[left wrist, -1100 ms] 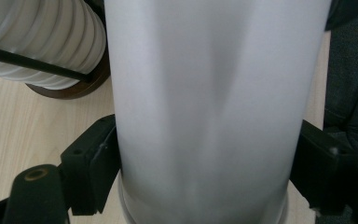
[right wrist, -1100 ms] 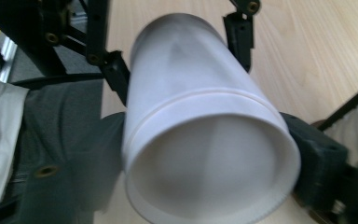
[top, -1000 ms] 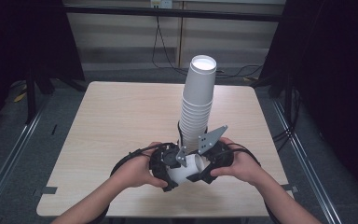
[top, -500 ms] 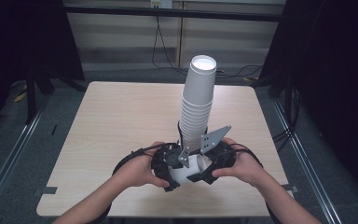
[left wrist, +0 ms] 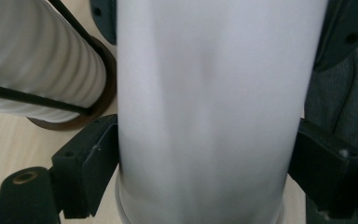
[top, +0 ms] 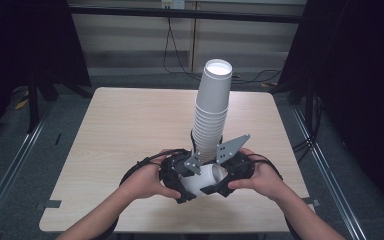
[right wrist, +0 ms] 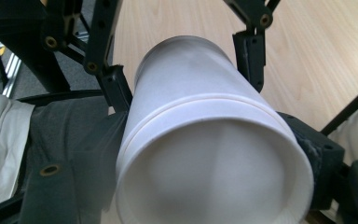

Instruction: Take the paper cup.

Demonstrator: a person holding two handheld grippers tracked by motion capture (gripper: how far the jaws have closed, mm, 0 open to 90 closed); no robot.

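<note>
From above, a smooth white paper cup (top: pixel 203 178) lies on its side near the pale wooden worktop's (top: pixel 120 130) front edge, gripped between the left claw (top: pixel 181 176) and right claw (top: pixel 220 180), before a tall ribbed cup stack (top: pixel 212 115).

Left gripper view: jaws clamp the cup's (left wrist: pixel 209 112) cylindrical wall.

Right gripper view: jaws pinch the cup (right wrist: pixel 205 154) near its rolled rim; its bottom points away.

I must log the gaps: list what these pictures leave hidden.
- High view: where the white cup is gripped, hidden by the hands and the two tools.
- Left gripper view: the cup's ends, cut off by the edges.
- High view: the base of the cup stack, behind the tools.
</note>
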